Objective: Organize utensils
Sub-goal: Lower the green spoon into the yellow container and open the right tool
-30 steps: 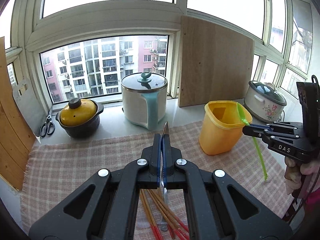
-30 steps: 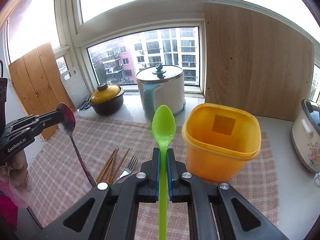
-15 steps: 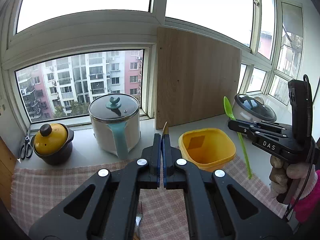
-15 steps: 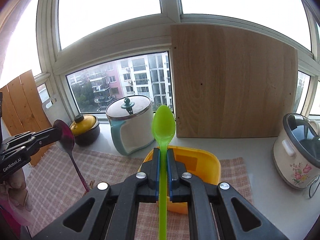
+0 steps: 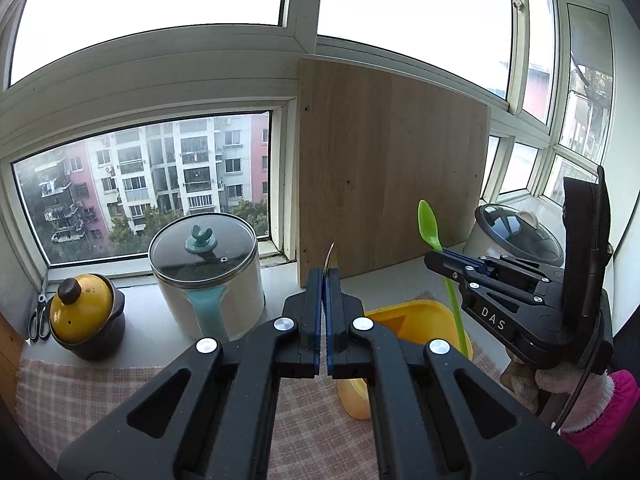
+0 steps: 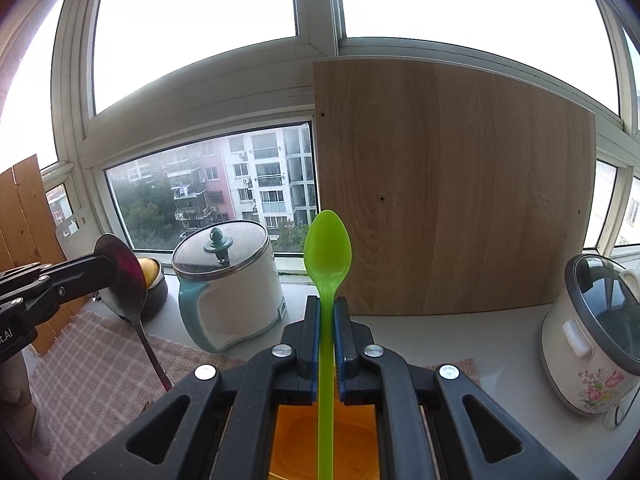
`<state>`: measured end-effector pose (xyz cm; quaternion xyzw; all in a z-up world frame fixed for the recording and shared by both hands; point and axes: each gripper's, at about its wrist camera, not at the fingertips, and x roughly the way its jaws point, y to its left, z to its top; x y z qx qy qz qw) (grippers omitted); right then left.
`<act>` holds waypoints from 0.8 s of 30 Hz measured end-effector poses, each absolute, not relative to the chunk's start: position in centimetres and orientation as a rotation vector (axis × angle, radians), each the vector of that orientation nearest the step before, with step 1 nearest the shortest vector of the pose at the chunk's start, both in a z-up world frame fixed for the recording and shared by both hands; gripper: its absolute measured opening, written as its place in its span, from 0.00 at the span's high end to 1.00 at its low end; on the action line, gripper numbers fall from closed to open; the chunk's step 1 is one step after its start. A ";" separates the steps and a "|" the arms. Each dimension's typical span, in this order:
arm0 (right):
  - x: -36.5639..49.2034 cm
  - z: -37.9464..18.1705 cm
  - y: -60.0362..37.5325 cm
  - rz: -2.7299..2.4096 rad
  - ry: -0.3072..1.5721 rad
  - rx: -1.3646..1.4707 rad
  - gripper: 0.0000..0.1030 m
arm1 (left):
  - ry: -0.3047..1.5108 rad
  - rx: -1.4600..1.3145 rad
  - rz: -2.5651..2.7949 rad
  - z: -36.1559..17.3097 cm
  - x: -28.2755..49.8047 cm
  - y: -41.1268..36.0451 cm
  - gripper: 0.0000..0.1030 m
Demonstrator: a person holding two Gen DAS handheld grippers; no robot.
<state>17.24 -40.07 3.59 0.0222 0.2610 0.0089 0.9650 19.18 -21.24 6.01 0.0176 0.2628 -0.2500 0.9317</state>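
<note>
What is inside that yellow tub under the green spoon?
The yellow tub shows only bare orange walls and floor where visible. The green spoon, shut in the right gripper, hangs handle-down over it. The gripper's arms cover most of the inside.

Glossy plastic spoon (image 6: 327,256); woven cloth mat (image 6: 92,368), prob. cotton.

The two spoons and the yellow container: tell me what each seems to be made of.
Green spoon: apparently plastic, uniform lime colour, slightly translucent, soft sheen.
Metal spoon: looks like polished steel, with a mirror-like bowl carrying dark and reddish reflections and a thin gleaming handle.
Yellow container: probably moulded plastic, opaque, with a smooth rolled rim and dull gloss.
</note>
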 end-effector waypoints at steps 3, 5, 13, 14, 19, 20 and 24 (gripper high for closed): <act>18.1 3.4 -40.5 0.013 0.529 0.053 0.97 | 0.543 0.040 -0.499 5.7 19.9 -22.1 1.00; 18.6 3.2 -40.9 0.003 0.531 0.061 0.97 | 0.553 0.035 -0.500 5.4 20.4 -22.6 1.00; 19.5 2.3 -42.3 -0.021 0.546 0.081 0.97 | 0.555 0.017 -0.518 6.1 20.9 -23.1 1.00; 19.6 2.3 -42.4 -0.020 0.547 0.084 0.97 | 0.547 0.020 -0.517 6.3 20.8 -23.2 1.00; 19.8 2.1 -42.8 -0.018 0.544 0.094 0.97 | 0.546 0.023 -0.506 6.0 21.6 -23.8 1.00; 19.9 1.9 -42.8 -0.018 0.545 0.094 0.97 | 0.548 0.027 -0.505 5.7 21.7 -24.0 1.00; 19.9 1.1 -42.4 -0.017 0.557 0.084 0.97 | 0.562 0.044 -0.502 4.8 22.0 -24.4 1.00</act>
